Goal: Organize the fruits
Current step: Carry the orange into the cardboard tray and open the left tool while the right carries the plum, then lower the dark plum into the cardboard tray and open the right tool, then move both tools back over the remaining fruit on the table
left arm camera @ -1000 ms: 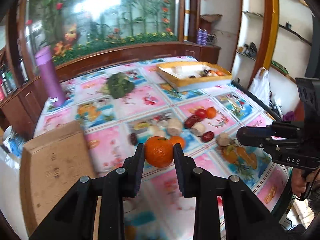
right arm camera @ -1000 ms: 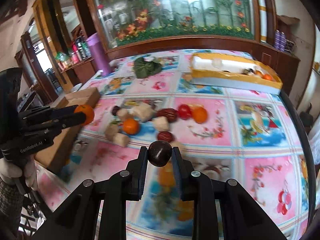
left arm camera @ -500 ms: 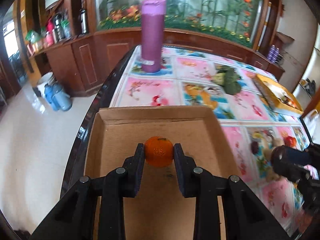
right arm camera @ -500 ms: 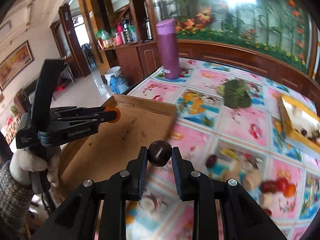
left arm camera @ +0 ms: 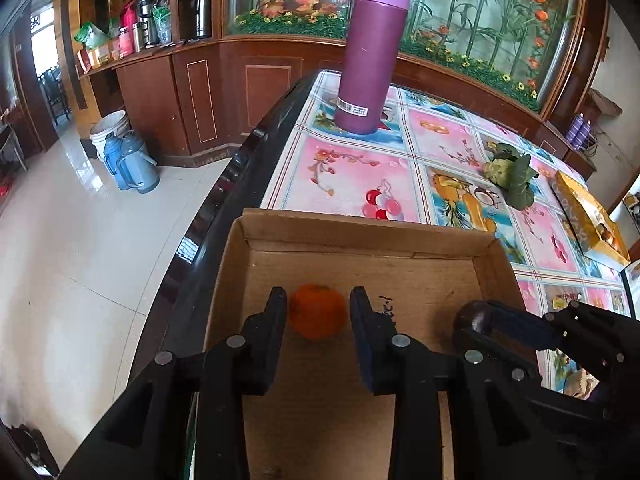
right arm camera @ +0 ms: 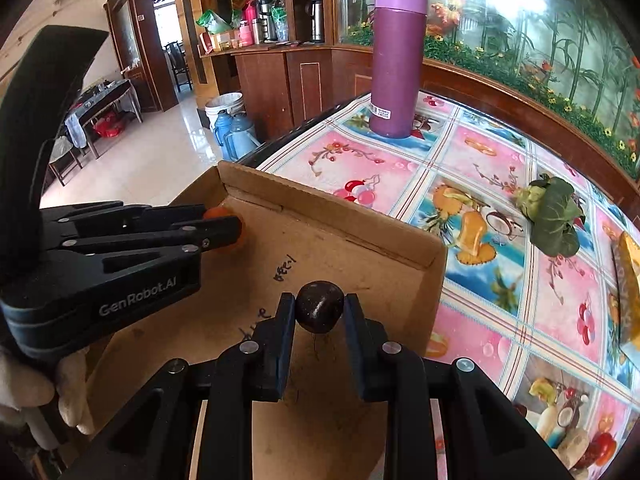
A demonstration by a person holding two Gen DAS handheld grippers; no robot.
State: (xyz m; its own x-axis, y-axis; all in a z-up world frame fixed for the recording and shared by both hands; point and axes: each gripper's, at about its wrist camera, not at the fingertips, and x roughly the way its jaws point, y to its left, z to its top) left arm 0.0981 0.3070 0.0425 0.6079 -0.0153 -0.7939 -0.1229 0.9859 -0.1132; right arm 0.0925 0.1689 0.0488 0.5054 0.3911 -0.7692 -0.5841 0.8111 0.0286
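fruit over the cardboard box, one piece in each of my tongs.
left tongs [left arm camera: 318,314] now stand parted around the round orange tangerine [left arm camera: 317,316], gaps showing both sides where half a second ago they pinched it, low over the box [left arm camera: 362,236] floor near its far wall. right tongs [right arm camera: 319,312] stay clamped on the dark glossy chestnut [right arm camera: 319,306] above the box's right part. worktop [left arm camera: 344,184] edge runs just left of the box; purple flask [left arm camera: 374,52] stands well beyond.
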